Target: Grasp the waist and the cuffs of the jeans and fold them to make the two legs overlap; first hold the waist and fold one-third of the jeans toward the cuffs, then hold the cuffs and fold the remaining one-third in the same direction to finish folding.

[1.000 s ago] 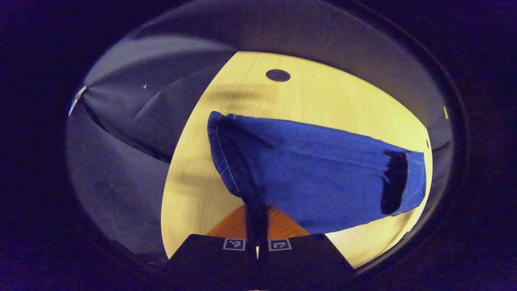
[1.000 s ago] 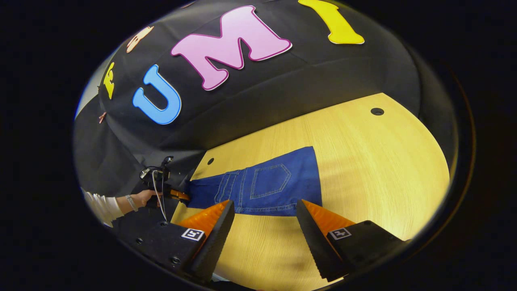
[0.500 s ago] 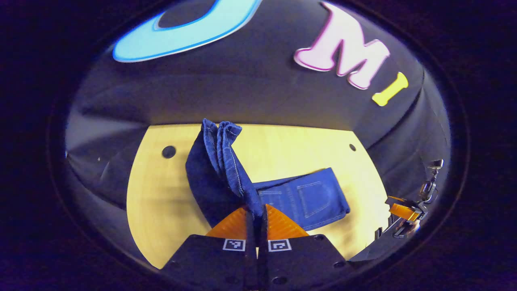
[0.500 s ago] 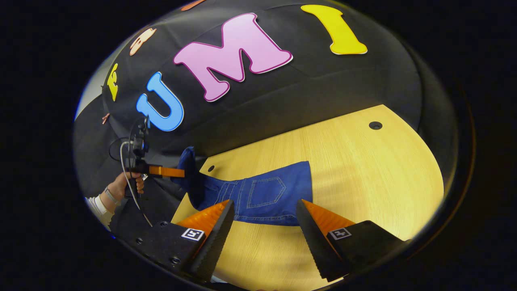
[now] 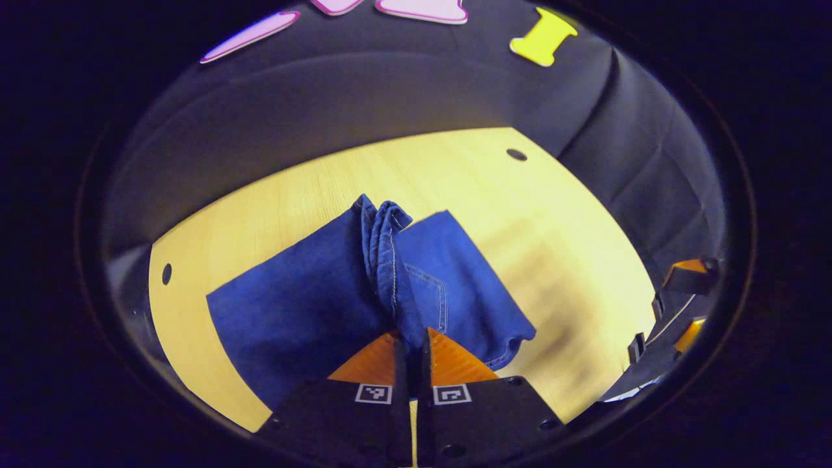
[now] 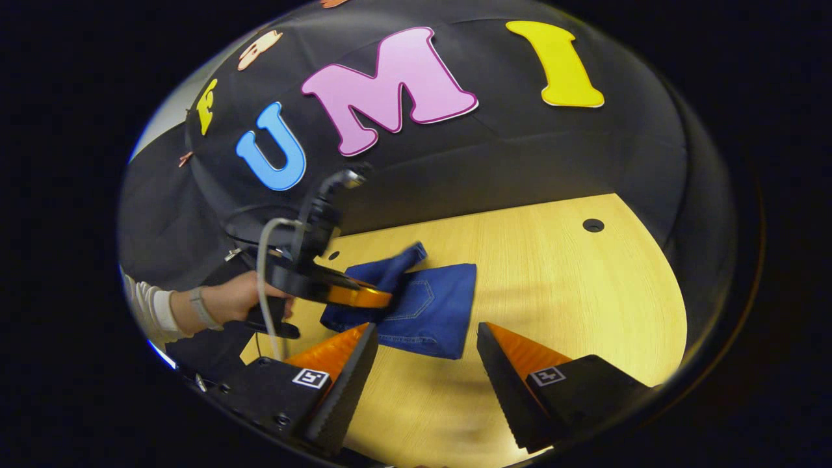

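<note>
**Cuffs pinched over the folded jeans**

Left gripper view: the left gripper [image 5: 411, 344] at 6 o'clock is clamped on the bunched cuffs [image 5: 382, 240], which rise toward 12 above the jeans [image 5: 305, 312] lying on the wooden table [image 5: 559, 260].

Right gripper view: the right gripper [image 6: 426, 354] stands wide apart, empty, at 6 o'clock; the jeans lie just beyond, a hand [image 6: 231, 300] at 9 o'clock.

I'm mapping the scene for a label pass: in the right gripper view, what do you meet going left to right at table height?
Sleeve → hand → left claw pinching the jeans → bare table.
</note>
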A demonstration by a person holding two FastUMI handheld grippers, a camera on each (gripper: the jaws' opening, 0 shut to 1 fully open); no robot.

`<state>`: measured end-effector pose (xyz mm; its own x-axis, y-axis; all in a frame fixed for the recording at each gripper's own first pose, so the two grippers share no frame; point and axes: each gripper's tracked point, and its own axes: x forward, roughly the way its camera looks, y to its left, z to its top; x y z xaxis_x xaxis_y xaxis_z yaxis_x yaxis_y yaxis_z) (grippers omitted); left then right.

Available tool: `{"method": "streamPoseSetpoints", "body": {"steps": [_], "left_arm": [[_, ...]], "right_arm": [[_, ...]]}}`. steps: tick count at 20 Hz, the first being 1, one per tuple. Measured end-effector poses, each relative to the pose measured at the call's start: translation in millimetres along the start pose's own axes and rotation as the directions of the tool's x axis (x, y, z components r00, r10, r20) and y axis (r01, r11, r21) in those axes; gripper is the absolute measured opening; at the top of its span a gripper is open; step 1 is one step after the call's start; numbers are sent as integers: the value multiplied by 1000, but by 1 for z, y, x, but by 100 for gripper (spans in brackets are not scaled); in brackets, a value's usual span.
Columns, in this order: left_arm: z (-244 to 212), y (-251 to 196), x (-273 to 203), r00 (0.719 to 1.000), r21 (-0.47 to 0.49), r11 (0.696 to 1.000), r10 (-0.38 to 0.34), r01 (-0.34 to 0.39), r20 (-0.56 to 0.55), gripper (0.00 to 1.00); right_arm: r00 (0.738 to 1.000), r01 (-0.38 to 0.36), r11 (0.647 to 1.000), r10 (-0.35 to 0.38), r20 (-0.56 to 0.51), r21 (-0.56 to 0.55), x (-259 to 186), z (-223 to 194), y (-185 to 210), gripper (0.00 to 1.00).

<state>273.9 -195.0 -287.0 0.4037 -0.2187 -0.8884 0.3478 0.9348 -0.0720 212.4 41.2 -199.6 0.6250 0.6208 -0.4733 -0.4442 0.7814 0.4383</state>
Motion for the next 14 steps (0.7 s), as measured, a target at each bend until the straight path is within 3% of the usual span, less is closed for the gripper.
{"method": "streamPoseSetpoints", "body": {"steps": [2, 4, 6, 8, 11, 14], "left_arm": [[-12, -20, 20, 1000, -45, 999, -16, 17, 15, 17], [-5, -31, 14, 997, -80, 997, 3, 3, 72, 70], [14, -41, -12, 979, -75, 997, 31, -16, 204, 96], [32, -59, -63, 937, -69, 998, 26, -2, 348, 97], [28, -79, -156, 850, -40, 999, 18, 4, 527, 98], [-8, -85, -254, 728, -42, 998, 61, -44, 682, 97]], "right_arm": [[999, -10, 999, 11, 34, -31, -9, 9, -1, 95], [997, 13, 996, -6, 76, -91, -19, 18, -6, 95], [993, 45, 989, -28, 118, -141, -36, 25, -7, 96], [983, 65, 980, -30, 182, -188, -59, 37, 8, 96], [950, 145, 949, -55, 306, -281, -106, 57, 38, 96], [865, 287, 909, -111, 489, -301, -160, 80, 82, 96]]}}
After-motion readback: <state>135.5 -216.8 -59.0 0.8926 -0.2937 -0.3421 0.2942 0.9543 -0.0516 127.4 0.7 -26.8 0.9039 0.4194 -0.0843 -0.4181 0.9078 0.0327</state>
